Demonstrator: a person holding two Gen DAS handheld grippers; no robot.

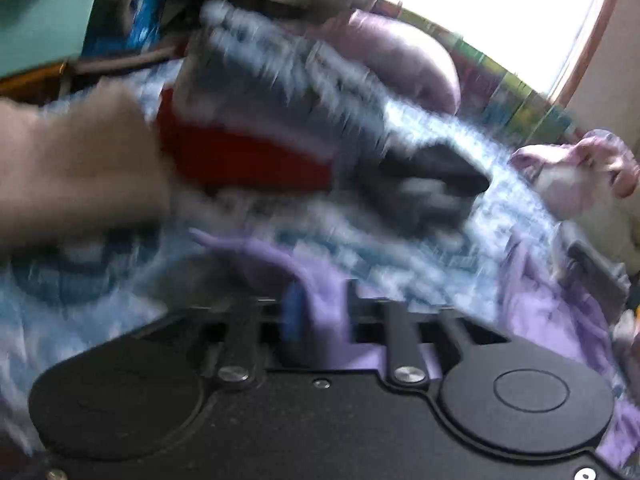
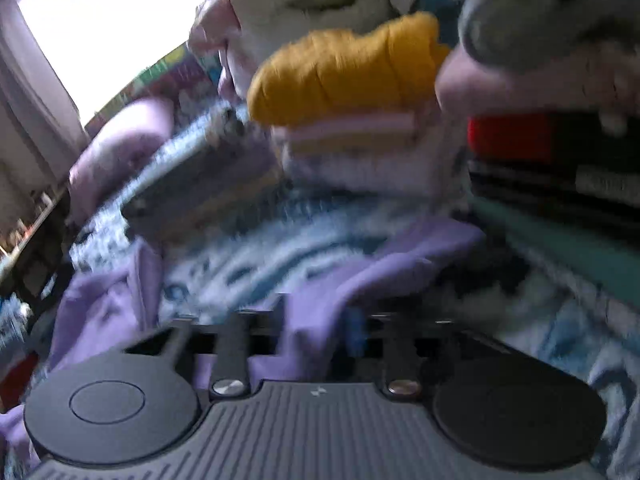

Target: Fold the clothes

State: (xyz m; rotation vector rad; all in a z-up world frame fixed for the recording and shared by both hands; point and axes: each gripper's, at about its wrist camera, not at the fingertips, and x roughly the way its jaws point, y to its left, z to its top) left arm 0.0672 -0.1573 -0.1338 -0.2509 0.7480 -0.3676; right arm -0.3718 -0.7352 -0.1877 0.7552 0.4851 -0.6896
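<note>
A lilac garment (image 1: 540, 312) lies crumpled on the blue-and-white patterned bedcover (image 1: 440, 248). In the blurred left wrist view a fold of it rises between the jaws of my left gripper (image 1: 320, 312), beside a blue pad (image 1: 292, 316); the jaws stand apart and do not pinch it. The right wrist view shows the same lilac garment (image 2: 380, 264) running into my right gripper (image 2: 320, 328), whose blue pad (image 2: 356, 332) shows beside the cloth, jaws apart. The fingertips are hidden in both views.
Folded stacks sit on the bed ahead: a striped grey, red and black pile (image 1: 280, 120), a mustard piece on pink and white (image 2: 344, 68), a red, striped and teal pile (image 2: 560, 168). A pink pillow (image 1: 408, 56) and a bright window (image 1: 500, 12) lie behind.
</note>
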